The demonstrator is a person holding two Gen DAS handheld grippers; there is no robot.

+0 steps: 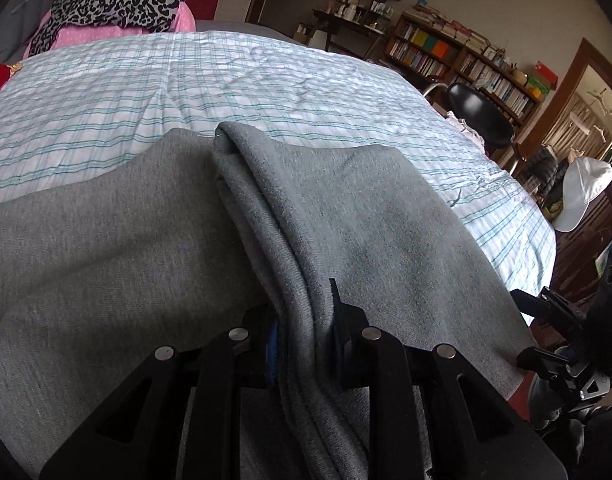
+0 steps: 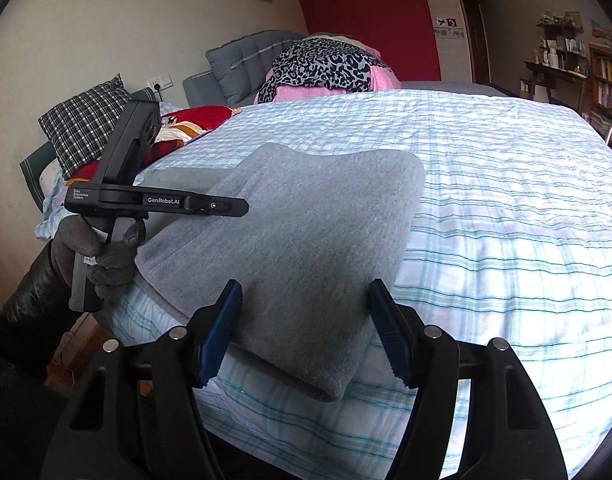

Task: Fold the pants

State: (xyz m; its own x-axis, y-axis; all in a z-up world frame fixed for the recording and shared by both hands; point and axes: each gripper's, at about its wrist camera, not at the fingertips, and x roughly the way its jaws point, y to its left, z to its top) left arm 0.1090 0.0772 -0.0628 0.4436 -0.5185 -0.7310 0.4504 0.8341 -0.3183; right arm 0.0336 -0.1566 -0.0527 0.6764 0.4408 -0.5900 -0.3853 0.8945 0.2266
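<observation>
Grey pants point(image 1: 385, 220) lie folded on the striped bed cover point(image 1: 266, 80), near its front edge. My left gripper point(image 1: 306, 320) is shut on a bunched fold of them that runs up between its pads. Seen from the right wrist, the pants point(image 2: 306, 220) form a thick grey rectangle. The left gripper point(image 2: 226, 205) reaches in side-on over their left edge, held by a gloved hand point(image 2: 106, 252). My right gripper point(image 2: 306, 300) stands open just above the pants' near end, its blue pads point(image 2: 222, 332) apart and pressing on nothing. In the left wrist view it point(image 1: 565, 340) shows at the right edge.
Leopard-print cloth point(image 2: 325, 64) over a pink bundle sits at the head of the bed. A checked pillow point(image 2: 82, 120) and red bedding point(image 2: 202, 116) lie at the left. A black chair point(image 1: 481, 116), bookshelves point(image 1: 445, 56) and a white cap point(image 1: 581, 192) stand beyond the bed's right side.
</observation>
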